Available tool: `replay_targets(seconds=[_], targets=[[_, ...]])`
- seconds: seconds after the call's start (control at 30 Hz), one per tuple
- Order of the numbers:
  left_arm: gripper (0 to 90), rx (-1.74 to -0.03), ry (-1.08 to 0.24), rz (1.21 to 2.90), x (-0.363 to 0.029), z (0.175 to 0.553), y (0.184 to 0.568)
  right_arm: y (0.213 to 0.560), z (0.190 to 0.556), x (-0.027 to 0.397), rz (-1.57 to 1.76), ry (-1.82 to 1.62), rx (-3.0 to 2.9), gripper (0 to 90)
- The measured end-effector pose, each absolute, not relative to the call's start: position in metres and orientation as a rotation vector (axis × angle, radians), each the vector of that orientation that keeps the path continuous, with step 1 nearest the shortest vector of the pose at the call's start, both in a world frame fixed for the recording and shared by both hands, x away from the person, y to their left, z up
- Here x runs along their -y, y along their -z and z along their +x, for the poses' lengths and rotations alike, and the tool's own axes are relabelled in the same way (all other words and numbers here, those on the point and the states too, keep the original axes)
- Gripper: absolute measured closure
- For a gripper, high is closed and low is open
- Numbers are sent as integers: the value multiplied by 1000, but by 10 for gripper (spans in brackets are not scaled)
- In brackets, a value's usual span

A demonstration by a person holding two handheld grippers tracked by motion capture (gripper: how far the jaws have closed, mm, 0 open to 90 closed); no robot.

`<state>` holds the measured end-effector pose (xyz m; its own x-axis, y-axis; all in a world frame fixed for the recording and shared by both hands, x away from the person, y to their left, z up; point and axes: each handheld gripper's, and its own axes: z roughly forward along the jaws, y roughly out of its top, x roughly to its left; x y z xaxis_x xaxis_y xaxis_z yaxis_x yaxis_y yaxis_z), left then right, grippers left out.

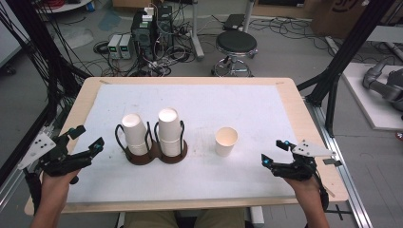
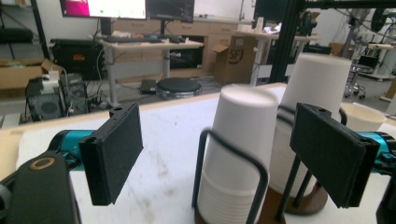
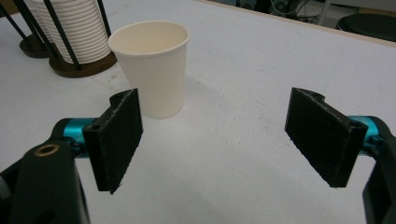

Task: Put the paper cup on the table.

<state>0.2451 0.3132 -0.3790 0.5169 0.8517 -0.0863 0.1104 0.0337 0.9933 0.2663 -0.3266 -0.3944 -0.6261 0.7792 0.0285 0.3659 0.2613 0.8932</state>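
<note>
Two stacks of upturned white paper cups stand in a dark brown holder (image 1: 157, 156) with black wire loops, left of the table's middle. The left stack (image 1: 134, 134) is a little shorter than the right stack (image 1: 169, 130). A single white paper cup (image 1: 225, 141) stands upright to their right. My left gripper (image 1: 89, 137) is open by the table's left edge, aimed at the near stack (image 2: 238, 154), with nothing touching its pads. My right gripper (image 1: 273, 152) is open at the right, short of the single cup (image 3: 154, 74), its jaws apart over bare mat.
A white mat (image 1: 247, 109) covers the wooden table (image 1: 190, 204). Beyond the far edge, a black stool (image 1: 236, 45), computer boxes (image 1: 152, 28) and cables sit on the floor. Black frame posts (image 1: 342, 52) rise at both sides.
</note>
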Motion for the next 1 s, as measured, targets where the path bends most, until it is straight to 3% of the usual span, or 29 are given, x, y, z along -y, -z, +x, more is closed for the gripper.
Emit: replay_targets(seconds=[0.4,1.0], targets=[[176,-927,-709,1458,-316,236,413,394,261,324,1055,-1311,-2100,199],[181,-927,-708,1468,-313,235,415,393,257,324,1055,-1297,-2075,199]])
